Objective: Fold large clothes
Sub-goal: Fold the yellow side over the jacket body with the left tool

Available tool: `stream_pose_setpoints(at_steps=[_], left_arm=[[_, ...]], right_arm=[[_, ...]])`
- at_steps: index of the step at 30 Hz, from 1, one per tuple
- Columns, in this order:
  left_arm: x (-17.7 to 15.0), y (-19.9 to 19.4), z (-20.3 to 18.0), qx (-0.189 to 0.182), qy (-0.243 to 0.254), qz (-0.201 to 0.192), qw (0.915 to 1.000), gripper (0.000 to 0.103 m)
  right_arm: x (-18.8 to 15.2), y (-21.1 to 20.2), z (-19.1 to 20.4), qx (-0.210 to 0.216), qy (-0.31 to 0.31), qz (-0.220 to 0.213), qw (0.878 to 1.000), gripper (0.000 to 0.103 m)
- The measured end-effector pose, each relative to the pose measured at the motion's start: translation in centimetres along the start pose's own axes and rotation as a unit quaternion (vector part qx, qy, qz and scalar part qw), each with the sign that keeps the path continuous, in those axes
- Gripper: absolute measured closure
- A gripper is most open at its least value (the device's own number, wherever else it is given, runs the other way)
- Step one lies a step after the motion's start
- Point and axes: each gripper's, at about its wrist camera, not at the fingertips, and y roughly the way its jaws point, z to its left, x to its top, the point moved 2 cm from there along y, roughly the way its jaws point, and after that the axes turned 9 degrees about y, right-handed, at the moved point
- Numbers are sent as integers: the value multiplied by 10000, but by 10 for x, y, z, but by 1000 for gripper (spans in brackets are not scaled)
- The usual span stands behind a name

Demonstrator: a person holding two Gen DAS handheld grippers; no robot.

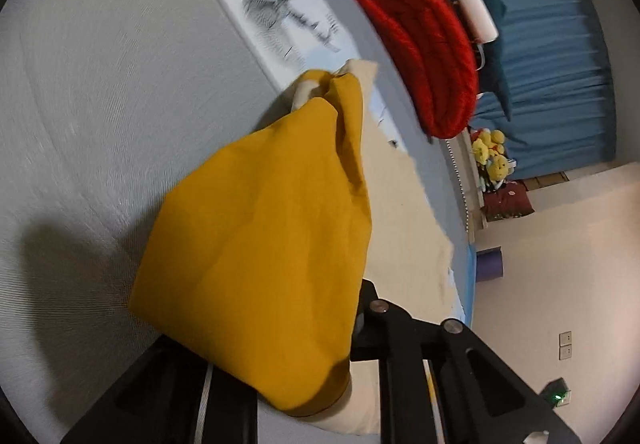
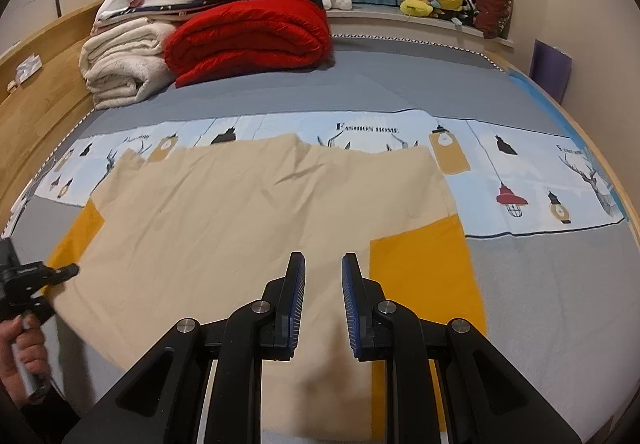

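Yellow sleeve (image 1: 260, 244) is pinched and lifted by left gripper (image 1: 352, 356), garment (image 2: 260, 224) is spread flat on bed (image 2: 540, 304), right gripper (image 2: 323, 276) is held slightly parted, empty; sleeve could be dropped if grip is shallow.

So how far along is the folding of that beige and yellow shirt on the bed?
Early. Done: the shirt lies spread flat on the bed, beige body smoothed out. In hand: the left gripper has pinched the yellow sleeve and lifted it off the bed; the right gripper hovers open, holding nothing. Left: the other sleeve and the body folds.
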Motion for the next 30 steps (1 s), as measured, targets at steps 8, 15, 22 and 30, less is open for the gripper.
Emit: stream_pose_setpoints(at_steps=[8, 15, 22, 30], left_arm=[[19, -70, -27, 1341, 1115, -59, 9847, 89], [-24, -69, -114, 1690, 3046, -33, 9374, 89], [-94, -24, -222, 1134, 4345, 225, 8932, 90], [-211, 67, -287, 574, 5214, 1172, 8432, 90]], right_arm=[[14, -8, -18, 56, 318, -117, 9994, 83], [15, -27, -38, 519, 467, -139, 9975, 79], [9, -45, -59, 511, 408, -236, 9976, 44], [7, -70, -95, 380, 529, -437, 9969, 38]])
